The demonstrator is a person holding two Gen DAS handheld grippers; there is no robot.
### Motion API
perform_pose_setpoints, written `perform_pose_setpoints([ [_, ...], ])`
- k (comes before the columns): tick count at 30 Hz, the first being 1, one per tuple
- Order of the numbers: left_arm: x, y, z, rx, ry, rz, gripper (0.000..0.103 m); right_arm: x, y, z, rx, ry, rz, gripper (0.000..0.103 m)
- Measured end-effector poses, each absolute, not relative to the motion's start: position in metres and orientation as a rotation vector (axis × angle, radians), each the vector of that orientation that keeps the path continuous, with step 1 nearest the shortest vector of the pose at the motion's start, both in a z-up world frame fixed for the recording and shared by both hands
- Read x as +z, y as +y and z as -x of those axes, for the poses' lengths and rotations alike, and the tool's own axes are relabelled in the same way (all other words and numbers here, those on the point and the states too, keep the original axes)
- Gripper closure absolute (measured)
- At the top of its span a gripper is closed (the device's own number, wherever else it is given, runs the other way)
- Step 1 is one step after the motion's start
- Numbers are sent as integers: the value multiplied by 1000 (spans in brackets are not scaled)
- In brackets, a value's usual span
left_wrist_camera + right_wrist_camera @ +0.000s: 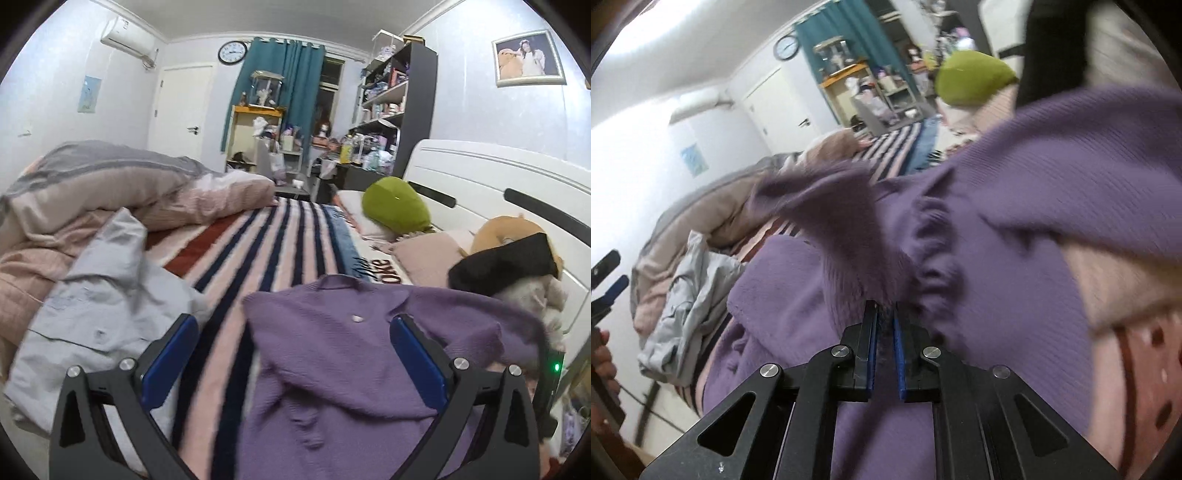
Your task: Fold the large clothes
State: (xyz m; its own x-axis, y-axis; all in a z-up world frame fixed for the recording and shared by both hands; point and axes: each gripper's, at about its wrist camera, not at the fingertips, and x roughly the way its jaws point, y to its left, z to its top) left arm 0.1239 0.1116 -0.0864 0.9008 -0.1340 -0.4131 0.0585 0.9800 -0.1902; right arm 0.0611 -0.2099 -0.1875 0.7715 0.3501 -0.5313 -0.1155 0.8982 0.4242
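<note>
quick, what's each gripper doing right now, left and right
Left gripper: open, holding nothing, above the purple knitted sweater.
Right gripper: closed on a fold of that sweater.

Purple knit sweater [332, 369]. Bed blanket [258, 236] striped pink, navy, rust-red. Pale grey-blue shirt [99, 306]. Duvet [110, 184] pink with grey band. Lime-green cushion [395, 206]. Teal curtain [280, 85]. Black garment [502, 266].

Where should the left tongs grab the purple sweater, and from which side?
Probably the near left edge of the purple sweater, approached from the striped-blanket side. That edge lies exposed and flat on the bed, and the left tongs hang open over it. The right tongs already pinch bunched fabric on the opposite side.
</note>
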Motion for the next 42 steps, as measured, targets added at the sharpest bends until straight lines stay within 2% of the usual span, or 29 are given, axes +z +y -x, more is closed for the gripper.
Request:
perform_pose_setpoints([
  [5,-110,80,-134,-152,525,126,1,-198,-230,-42,362,666,-356,97],
  [6,-112,78,-134,-159,532,124,1,-199,-232,-43,343,681,-328,85],
  [7,-114,75,-133,-172,537,126,1,-200,-236,-44,316,689,-319,57],
  [9,-115,74,-130,-184,539,126,1,-205,-245,-48,268,694,-373,23],
  [14,-127,83,-122,-189,586,120,1,-214,-259,-68,276,709,-528,23],
  [15,-129,86,-120,-183,597,124,1,-210,-258,-70,277,700,-529,34],
  [16,-131,90,-119,-181,609,133,1,-204,-256,-71,270,681,-512,62],
  [17,-131,97,-116,-175,603,160,1,-198,-252,-72,256,674,-482,75],
  [18,-131,102,-113,-167,596,184,1,-190,-249,-71,242,659,-441,96],
  [22,-130,115,-113,-196,616,251,1,-155,-249,-49,239,543,-377,97],
  [26,-133,110,-117,-198,630,244,1,-142,-252,-24,226,512,-361,97],
  [30,-135,96,-120,-251,633,251,1,-160,-258,-5,212,565,-364,97],
  [33,-131,83,-118,-273,625,245,1,-195,-257,-9,256,677,-400,96],
  [36,-128,71,-114,-261,619,218,1,-217,-263,-10,275,731,-450,92],
  [38,-126,65,-114,-254,620,217,1,-214,-276,-3,293,704,-474,85],
  [40,-125,59,-115,-249,618,219,1,-202,-298,9,242,641,-467,60],
  [42,-123,50,-114,-251,613,207,1,-193,-326,21,169,576,-480,51],
])
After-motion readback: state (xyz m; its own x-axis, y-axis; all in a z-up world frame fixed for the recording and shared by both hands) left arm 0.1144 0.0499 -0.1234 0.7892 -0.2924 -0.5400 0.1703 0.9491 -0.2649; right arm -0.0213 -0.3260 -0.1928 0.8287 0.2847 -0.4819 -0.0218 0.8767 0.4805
